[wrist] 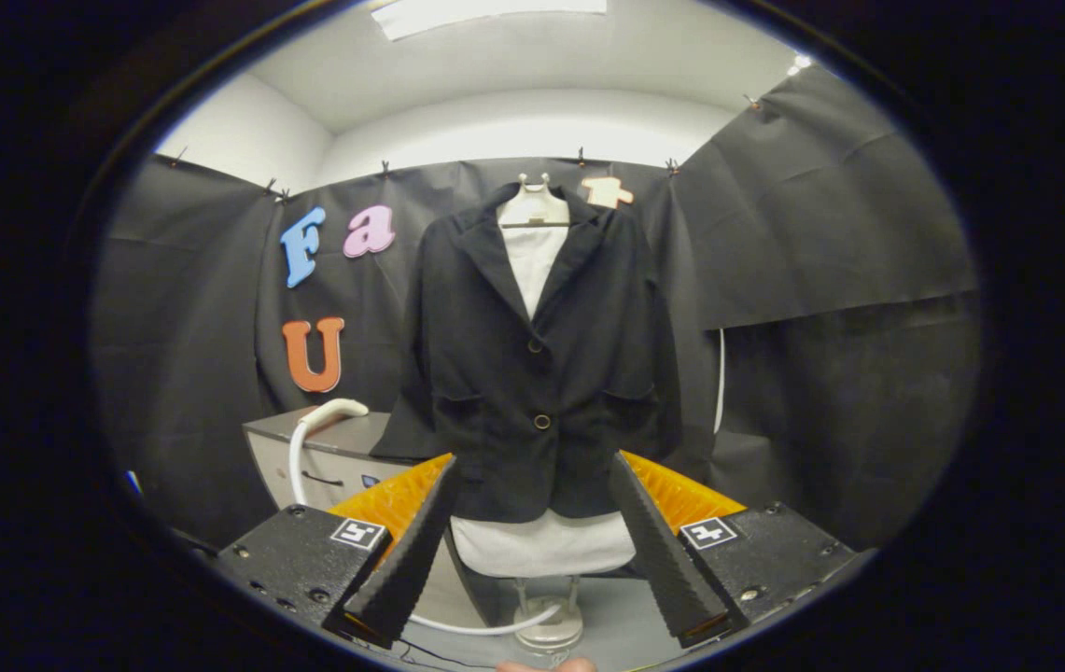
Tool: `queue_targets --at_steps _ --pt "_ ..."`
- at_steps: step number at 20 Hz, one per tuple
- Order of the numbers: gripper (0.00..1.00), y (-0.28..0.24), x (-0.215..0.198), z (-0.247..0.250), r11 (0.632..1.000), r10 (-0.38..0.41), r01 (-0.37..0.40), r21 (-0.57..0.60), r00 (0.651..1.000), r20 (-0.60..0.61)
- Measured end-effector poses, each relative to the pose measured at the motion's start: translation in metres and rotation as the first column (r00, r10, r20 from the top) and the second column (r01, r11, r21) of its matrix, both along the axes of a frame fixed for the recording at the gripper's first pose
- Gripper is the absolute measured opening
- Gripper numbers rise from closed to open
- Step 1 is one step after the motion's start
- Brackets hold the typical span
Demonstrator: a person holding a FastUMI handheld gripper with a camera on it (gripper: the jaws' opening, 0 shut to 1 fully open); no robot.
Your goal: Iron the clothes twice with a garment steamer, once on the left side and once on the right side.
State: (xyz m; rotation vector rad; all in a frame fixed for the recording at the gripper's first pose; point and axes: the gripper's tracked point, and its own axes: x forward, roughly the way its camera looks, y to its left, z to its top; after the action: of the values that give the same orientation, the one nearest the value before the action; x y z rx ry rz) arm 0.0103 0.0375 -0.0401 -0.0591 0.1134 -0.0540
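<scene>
Gripper (537, 541) is released, its two black ribbed fingers (406, 560) spread wide with nothing between them but open air; each finger base carries a small square black-and-white marker tag, whose pattern is not legible as text. Beyond the fingers, centred in the gap, hangs a black jacket (532, 364) on a pale mannequin form (534, 252), buttoned with two visible buttons, the form's white lower body showing below the hem and standing on a pole with a round base (549, 630). No brand or label can be read on the jacket. To the left of the jacket, a white steamer head (331, 413) rests on top of a grey cabinet (336, 457), well apart from the fingers, with its white hose (294, 467) dropping down the cabinet front and curving along the floor toward the base.
</scene>
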Motion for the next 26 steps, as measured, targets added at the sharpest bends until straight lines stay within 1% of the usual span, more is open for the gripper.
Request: queue_targets --at_steps 3,8,13,16,18,20,24,26 --pt "0.99 0.037 0.015 -0.002 0.999 0.036 -0.036 -0.007 0.999 -0.01" --pt "1.0 0.119 0.048 0.002 0.992 0.124 -0.124 -0.001 0.992 -0.021" --pt "0.99 0.201 0.091 0.01 0.973 0.231 -0.231 0.014 0.972 -0.047" --pt "1.0 0.238 0.125 -0.003 0.962 0.273 -0.273 0.007 0.958 -0.088" --pt "0.99 0.266 0.149 -0.019 0.952 0.304 -0.304 0.024 0.944 -0.125" --pt "1.0 0.293 0.171 -0.043 0.948 0.315 -0.316 0.023 0.931 -0.184" --pt "1.0 0.366 0.227 -0.061 0.907 0.418 -0.42 0.038 0.884 -0.212" --pt "1.0 0.391 0.259 -0.072 0.893 0.445 -0.448 0.043 0.862 -0.242"
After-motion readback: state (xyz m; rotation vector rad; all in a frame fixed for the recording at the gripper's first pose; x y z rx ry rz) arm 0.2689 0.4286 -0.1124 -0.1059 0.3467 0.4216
